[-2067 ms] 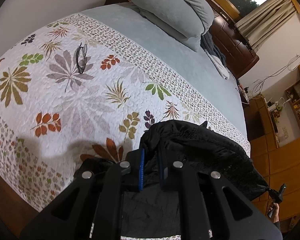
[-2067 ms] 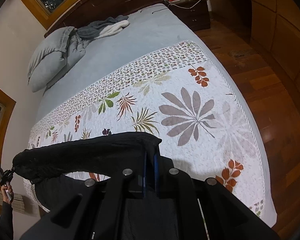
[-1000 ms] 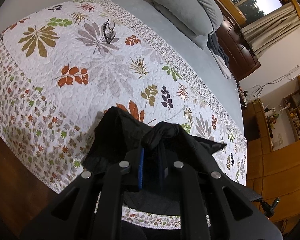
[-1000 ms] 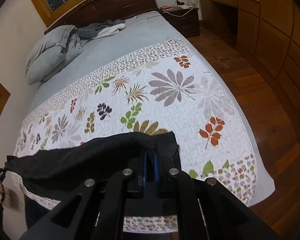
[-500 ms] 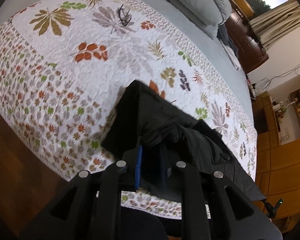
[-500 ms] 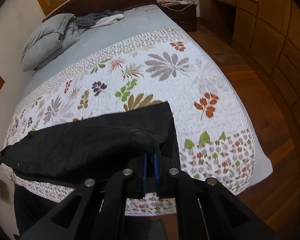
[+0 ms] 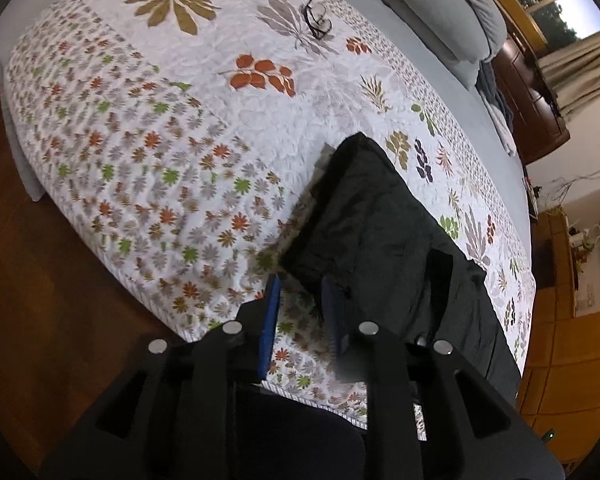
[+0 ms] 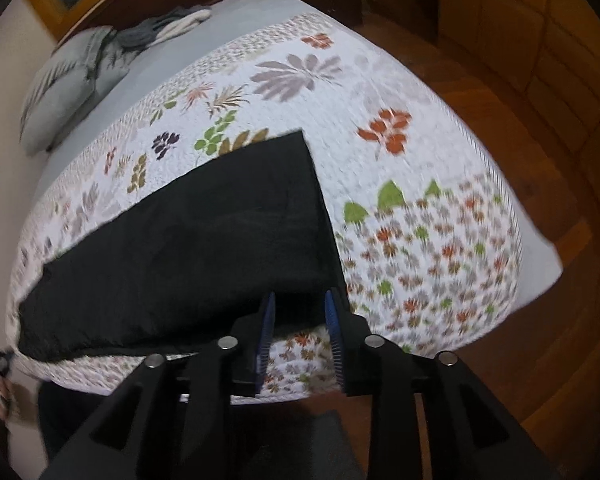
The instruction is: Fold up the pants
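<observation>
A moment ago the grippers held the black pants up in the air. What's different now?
The black pants came down and now lie flat on the leaf quilt near its front edge. Both the left gripper and the right gripper are opening and have let go of the cloth. The glasses and grey pillow stayed where they were.

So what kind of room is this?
Most likely a bedroom: a big bed with a leafy quilt, grey pillows at its head, and black pants laid out on top.
</observation>
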Available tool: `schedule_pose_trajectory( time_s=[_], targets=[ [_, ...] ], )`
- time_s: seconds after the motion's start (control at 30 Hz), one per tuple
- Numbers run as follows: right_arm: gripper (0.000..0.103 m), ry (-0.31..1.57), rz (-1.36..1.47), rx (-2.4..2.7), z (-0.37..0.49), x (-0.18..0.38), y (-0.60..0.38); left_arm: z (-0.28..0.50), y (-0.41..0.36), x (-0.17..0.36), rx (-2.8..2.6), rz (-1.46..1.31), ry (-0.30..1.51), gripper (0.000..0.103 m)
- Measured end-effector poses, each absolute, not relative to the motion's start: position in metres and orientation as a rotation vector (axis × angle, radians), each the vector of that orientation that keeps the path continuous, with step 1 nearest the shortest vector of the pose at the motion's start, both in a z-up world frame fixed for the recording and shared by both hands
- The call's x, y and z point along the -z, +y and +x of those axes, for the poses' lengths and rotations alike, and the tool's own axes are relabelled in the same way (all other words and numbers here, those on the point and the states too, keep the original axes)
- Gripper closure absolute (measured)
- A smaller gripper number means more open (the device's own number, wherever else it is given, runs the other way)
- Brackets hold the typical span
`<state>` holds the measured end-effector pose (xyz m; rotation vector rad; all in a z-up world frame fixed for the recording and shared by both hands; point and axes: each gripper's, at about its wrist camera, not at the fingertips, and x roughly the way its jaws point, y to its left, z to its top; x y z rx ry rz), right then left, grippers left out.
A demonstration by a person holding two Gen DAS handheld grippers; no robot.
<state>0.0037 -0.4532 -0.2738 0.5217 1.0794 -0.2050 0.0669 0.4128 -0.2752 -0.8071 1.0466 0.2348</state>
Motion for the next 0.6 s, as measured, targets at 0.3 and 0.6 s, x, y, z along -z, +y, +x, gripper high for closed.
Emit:
schedule_pose_trajectory(
  time_s=[0.3,0.6],
  targets=[
    [0.063,0.984,0.971,0.14,-0.014,0.315,-0.466,0.064,0.395,0.275,-0.209,-0.829,1.022,0.048],
    [0.058,1.008,1.076,0.122,-0.022,0.355,-0.436,0.074,0.383,0.295,-0.196,-0.916,1.022,0.034]
  ],
)
